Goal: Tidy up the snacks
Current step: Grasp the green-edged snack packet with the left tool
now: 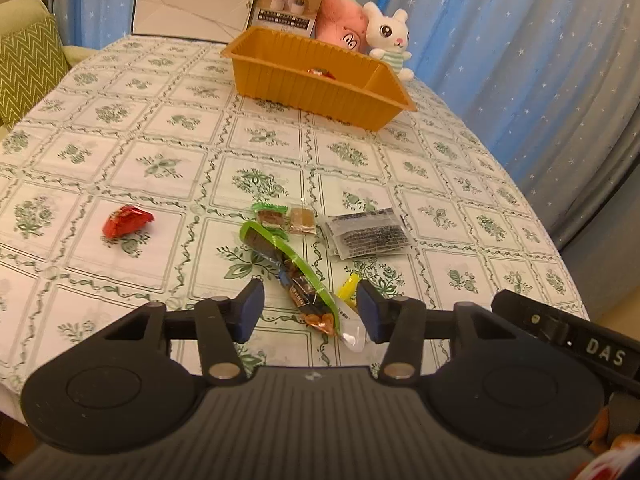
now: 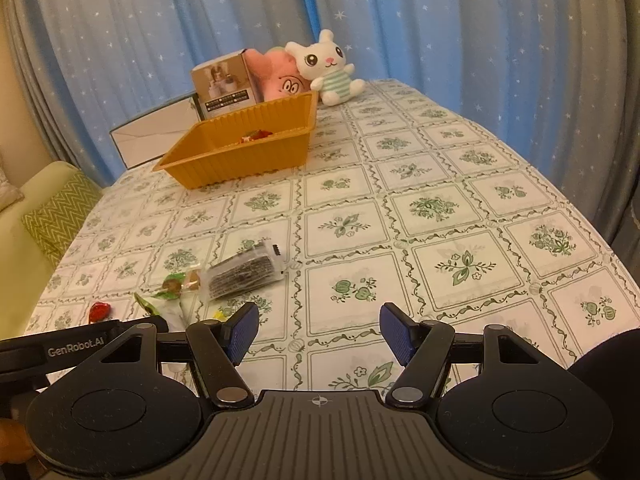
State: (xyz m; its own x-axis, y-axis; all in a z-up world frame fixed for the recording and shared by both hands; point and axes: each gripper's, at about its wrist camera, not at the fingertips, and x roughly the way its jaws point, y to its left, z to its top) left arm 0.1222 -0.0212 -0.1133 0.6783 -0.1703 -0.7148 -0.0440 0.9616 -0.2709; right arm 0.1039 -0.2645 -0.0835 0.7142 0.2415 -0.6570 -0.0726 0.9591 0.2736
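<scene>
In the left wrist view my left gripper (image 1: 310, 312) is open, its pads on either side of the near end of a long green-edged snack bag (image 1: 298, 280) lying on the table. A small yellow candy (image 1: 349, 289) lies by the right pad. Beyond lie a green-wrapped snack (image 1: 271, 218), a clear-wrapped brown snack (image 1: 302, 221), a black-printed clear packet (image 1: 366, 233) and a red wrapped candy (image 1: 127, 221). The orange tray (image 1: 280, 76) at the back holds a red snack (image 1: 321, 73). My right gripper (image 2: 319, 332) is open and empty over bare tablecloth, to the right of the packet (image 2: 242, 274).
A white box (image 1: 192, 10), a brown carton (image 1: 290, 2), a pink plush (image 1: 344, 16) and a white bunny plush (image 1: 390, 38) stand behind the tray. A sofa with a green cushion (image 1: 28, 68) is at the left. Blue curtains hang behind the table.
</scene>
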